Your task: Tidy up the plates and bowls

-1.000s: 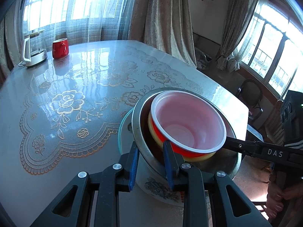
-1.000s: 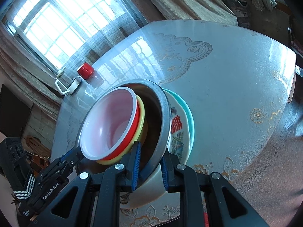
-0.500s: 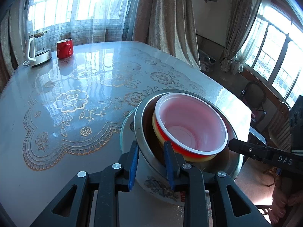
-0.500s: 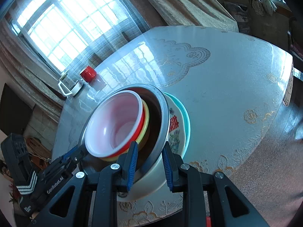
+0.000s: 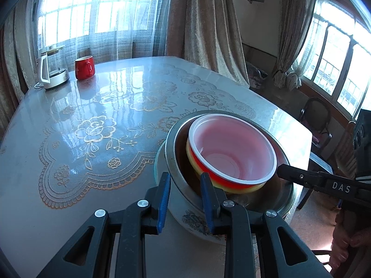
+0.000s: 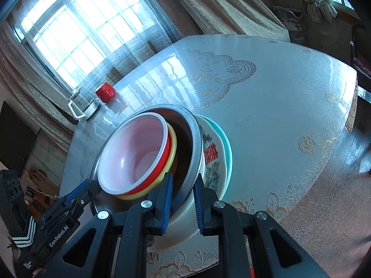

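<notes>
A stack stands near the table's edge: a teal plate [image 6: 228, 148] lowest, a white flowered plate [image 5: 192, 220] on it, then a steel bowl [image 5: 176, 143], a yellow bowl [image 5: 243, 188] and a red bowl [image 5: 231, 153] with a white inside. My left gripper [image 5: 184, 178] is shut on the steel bowl's near rim, one finger inside and one outside. On the opposite side, my right gripper [image 6: 183, 180] straddles the steel bowl [image 6: 196, 139] rim. Its jaws are closing, with the pads against that rim. Each gripper's tip shows in the other's view, at the bowl's edge.
A red mug [image 5: 84, 67] and a glass kettle [image 5: 52, 69] stand at the table's far corner. The glossy flowered tablecloth [image 5: 92, 127] stretches between them and the stack. A dark chair [image 5: 317, 115] stands beyond the table's right edge, below a window.
The right gripper's jaws stood a little wider half a second ago and have drawn in on the steel rim. The left gripper's hold and the stack look the same.
</notes>
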`<state>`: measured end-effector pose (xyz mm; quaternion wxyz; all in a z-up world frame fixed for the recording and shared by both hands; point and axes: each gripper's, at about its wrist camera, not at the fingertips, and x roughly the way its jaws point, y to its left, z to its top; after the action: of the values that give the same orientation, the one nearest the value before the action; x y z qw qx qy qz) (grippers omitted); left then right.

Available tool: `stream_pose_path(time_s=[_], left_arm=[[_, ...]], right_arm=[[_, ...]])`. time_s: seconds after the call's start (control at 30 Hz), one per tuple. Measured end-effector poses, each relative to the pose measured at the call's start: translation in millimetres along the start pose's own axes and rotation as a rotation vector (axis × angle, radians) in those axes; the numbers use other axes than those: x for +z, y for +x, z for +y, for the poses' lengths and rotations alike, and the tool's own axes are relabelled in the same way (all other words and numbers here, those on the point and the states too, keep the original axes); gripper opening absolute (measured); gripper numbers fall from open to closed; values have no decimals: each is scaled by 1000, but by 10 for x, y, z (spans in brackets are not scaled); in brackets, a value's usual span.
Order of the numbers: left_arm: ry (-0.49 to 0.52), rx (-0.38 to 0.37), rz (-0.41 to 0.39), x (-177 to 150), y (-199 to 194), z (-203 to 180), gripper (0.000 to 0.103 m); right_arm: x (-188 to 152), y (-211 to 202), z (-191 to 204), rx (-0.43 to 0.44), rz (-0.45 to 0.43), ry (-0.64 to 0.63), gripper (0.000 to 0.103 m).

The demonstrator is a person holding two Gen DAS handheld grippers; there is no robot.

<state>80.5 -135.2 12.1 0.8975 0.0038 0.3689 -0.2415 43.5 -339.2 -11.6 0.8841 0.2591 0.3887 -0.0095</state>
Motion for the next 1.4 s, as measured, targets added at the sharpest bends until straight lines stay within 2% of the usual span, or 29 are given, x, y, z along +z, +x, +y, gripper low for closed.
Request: stream_pose_path(time_s=[0.1, 0.13, 0.17, 0.2, 0.23, 0.27, 0.4, 0.47, 0.53, 0.63, 0.77, 0.93, 1.13, 1.4], left_arm=[[-9, -3, 1, -8, -26, 19, 28], [-10, -2, 1, -13, -41, 26, 31], [-11, 5, 2, -22, -57, 37, 43], [-12, 16, 2, -38, -76, 42, 52], [-14, 24, -1, -52, -97, 53, 70], [-18, 31, -9, -67, -122, 67, 80], [-12, 73, -66, -180, -283, 113, 95], [7, 114, -89, -243, -360, 107, 103], [24, 159, -121, -310, -440, 96, 103], [37, 203, -154, -415, -531, 108, 103], [1, 231, -195, -575, -665, 149, 103], [-14, 241, -166, -713, -711, 212, 103], [5, 338, -178, -901, -796, 202, 103], [36, 303, -170, -992, -843, 161, 103]], right_arm=[[-16, -14, 8, 8, 0, -2, 22], [-25, -24, 14, 9, -5, -6, 27], [-36, -42, 22, 8, -15, -10, 34], [-50, -62, 29, 1, -25, -15, 35], [-67, -90, 43, -6, -39, -27, 38], [-88, -131, 57, -11, -58, -41, 41], [-191, -294, 96, -38, -131, -78, 52], [-268, -365, 147, -46, -165, -107, 64], [-357, -417, 212, -59, -191, -147, 73], [-508, -466, 322, -80, -218, -198, 77], [-681, -489, 384, -109, -232, -181, 81], [-941, -501, 465, -185, -257, -185, 82], [-1135, -458, 521, -199, -224, -210, 83], [-1242, -454, 497, -197, -197, -193, 83]])
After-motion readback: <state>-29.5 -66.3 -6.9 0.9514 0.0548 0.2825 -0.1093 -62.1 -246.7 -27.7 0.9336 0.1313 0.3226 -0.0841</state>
